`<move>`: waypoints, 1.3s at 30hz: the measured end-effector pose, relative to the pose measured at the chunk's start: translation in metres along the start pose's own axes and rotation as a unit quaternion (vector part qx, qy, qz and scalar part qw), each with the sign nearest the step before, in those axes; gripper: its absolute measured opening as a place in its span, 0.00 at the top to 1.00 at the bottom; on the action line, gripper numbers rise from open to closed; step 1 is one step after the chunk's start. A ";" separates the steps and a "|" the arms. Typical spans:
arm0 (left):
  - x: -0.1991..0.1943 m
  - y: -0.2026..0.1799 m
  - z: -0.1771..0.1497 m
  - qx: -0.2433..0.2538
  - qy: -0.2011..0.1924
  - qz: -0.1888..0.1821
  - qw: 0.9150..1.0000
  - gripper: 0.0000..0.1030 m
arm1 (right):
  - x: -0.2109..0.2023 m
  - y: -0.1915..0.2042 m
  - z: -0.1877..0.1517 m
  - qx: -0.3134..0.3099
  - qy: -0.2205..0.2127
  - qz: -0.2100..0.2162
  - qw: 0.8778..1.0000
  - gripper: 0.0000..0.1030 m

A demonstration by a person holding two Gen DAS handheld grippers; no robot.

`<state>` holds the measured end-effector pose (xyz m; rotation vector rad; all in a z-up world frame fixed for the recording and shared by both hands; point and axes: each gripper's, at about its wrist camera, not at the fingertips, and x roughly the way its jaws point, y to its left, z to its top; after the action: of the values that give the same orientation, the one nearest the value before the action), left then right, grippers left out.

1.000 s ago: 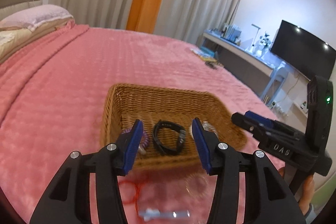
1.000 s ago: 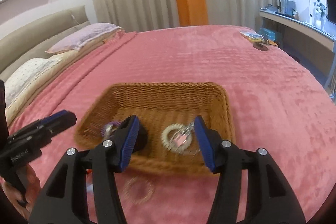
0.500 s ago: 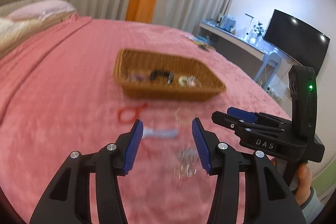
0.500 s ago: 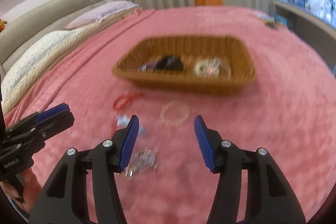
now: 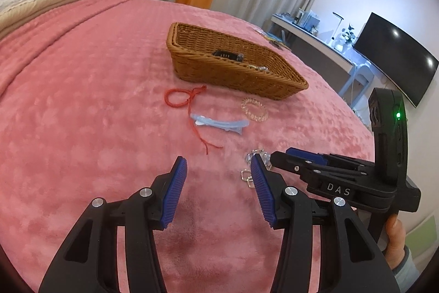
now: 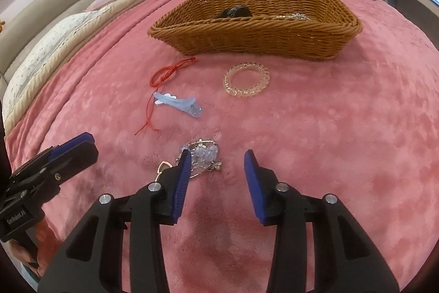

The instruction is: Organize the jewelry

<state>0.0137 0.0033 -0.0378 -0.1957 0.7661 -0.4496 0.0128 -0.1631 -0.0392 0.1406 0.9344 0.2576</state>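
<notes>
Right wrist view shows the relation that matters: the crystal brooch (image 6: 201, 157), a heap of clear beads on silver wire, lies on the pink bed (image 6: 343, 128) just ahead of the right claw (image 6: 216, 164), off toward its left finger, whose blue pad (image 6: 183, 183) already overlaps the piece's left edge. Running left to right across the bed, the left claw (image 6: 68, 153) sits at the frame's edge, then come the red cord (image 6: 164, 76), the pale blue hair clip (image 6: 178, 103), the brooch and the clear bead bracelet (image 6: 246, 83), with the wicker basket (image 6: 247, 35) behind them all, already holding a dark item and something silvery. Both claws stand wide open and hold nothing. The brooch's long axis seems to run from near-left, where a wire loop pokes out, to far-right, slantwise across the opening. In the left wrist view it (image 5: 253, 158) is partly hidden behind the left claw's (image 5: 218, 188) right pad. I judge the right claw nearer and better lined up; a small shift leftward would centre the piece before closing.
</notes>
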 end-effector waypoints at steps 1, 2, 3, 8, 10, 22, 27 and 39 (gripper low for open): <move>0.001 0.000 0.000 0.001 0.000 0.000 1.000 0.54 | 0.002 -0.001 0.002 -0.002 0.002 -0.002 1.000 0.64; 0.001 -0.001 -0.001 0.002 0.001 -0.001 1.000 0.54 | 0.004 0.000 0.002 -0.003 0.005 -0.006 1.000 0.64; 0.001 0.000 -0.001 0.002 0.001 -0.001 1.000 0.54 | 0.006 0.000 0.002 -0.005 0.008 -0.008 1.000 0.64; 0.004 0.000 -0.002 0.002 0.004 -0.003 1.000 0.54 | 0.011 0.008 0.000 -0.027 0.012 -0.019 0.999 0.84; 0.005 -0.001 -0.003 0.003 0.006 -0.004 1.000 0.54 | 0.013 0.014 -0.001 -0.042 0.013 -0.023 0.999 0.92; 0.017 -0.025 -0.014 0.050 0.048 -0.014 0.997 0.56 | -0.001 -0.009 0.001 -0.004 -0.007 -0.028 1.000 0.93; 0.029 -0.042 -0.020 0.063 0.077 -0.011 0.995 0.56 | -0.011 -0.027 0.004 0.012 -0.020 -0.041 0.999 0.93; 0.063 -0.062 -0.015 0.056 0.104 0.025 0.993 0.70 | -0.015 -0.058 -0.002 0.043 -0.023 -0.023 0.999 0.93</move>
<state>0.0228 -0.0810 -0.0671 -0.0252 0.9453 -0.4696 0.0119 -0.2232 -0.0423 0.2038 0.9030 0.1711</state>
